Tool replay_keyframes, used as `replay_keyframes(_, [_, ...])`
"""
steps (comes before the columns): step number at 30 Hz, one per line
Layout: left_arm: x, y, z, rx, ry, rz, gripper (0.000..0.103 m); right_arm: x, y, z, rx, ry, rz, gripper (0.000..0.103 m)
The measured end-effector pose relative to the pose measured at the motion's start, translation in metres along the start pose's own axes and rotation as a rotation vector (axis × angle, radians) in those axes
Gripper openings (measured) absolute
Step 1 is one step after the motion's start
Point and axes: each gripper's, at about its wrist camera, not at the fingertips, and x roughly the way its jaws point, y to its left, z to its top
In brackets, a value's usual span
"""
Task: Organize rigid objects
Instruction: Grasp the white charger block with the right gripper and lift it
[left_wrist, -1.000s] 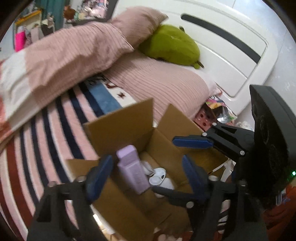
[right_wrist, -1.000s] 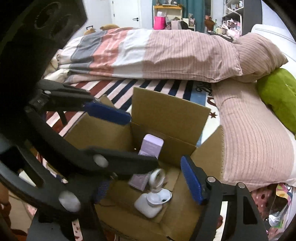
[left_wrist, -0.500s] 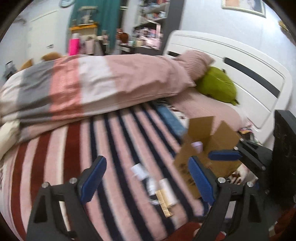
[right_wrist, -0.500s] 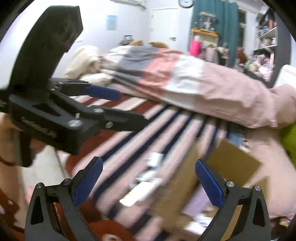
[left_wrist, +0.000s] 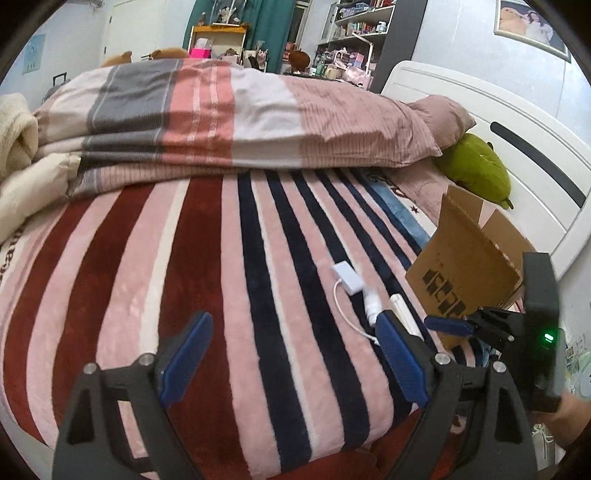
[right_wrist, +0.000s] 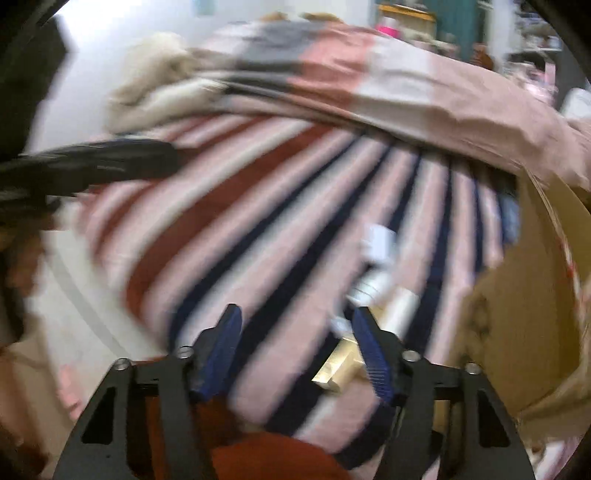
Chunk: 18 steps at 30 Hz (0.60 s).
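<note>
Both grippers left the box (left_wrist: 465, 266); gold item (right_wrist: 338, 369) seemingly beside right jaws.

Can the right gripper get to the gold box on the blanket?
Probably yes. The right gripper is open and empty, the gold box lies just beside its right finger, and nothing covers it, though the picture is blurry.

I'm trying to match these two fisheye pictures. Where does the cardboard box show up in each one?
Left wrist view: the cardboard box stands at the right, on the striped blanket near the white headboard.
Right wrist view: the box fills the right edge, blurred.
Shared landmark: the white adapter lying on the blanket just left of the box.
</note>
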Motion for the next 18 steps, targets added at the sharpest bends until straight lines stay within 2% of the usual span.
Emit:
replay_keyframes(2, [0.003, 0.0, -0.002, -0.002, 0.004, -0.018, 0.088, 0.011, -0.009, -0.009, 0.045, 0.013, -0.081, 0.041])
replay_keyframes(4, [0.005, 0.0, -0.003, -0.007, 0.006, -0.035, 0.088, 0.02, -0.018, -0.016, 0.095, 0.022, -0.125, 0.034])
replay_keyframes(9, [0.01, -0.001, -0.003, 0.005, 0.015, -0.037, 0.088, 0.035, -0.024, -0.025, 0.121, 0.04, -0.254, 0.019])
replay_keyframes(11, [0.01, 0.001, -0.003, 0.001, 0.016, -0.036, 0.088, 0.04, -0.026, -0.026, 0.125, 0.048, -0.306, 0.018])
replay_keyframes(13, [0.01, 0.003, -0.004, -0.003, 0.015, -0.037, 0.088, 0.043, -0.028, -0.028, 0.138, 0.048, -0.317, 0.018])
replay_keyframes(18, [0.01, 0.007, -0.004, -0.012, 0.016, -0.029, 0.088, 0.057, -0.033, -0.025, 0.142, 0.1, -0.272, 0.018])
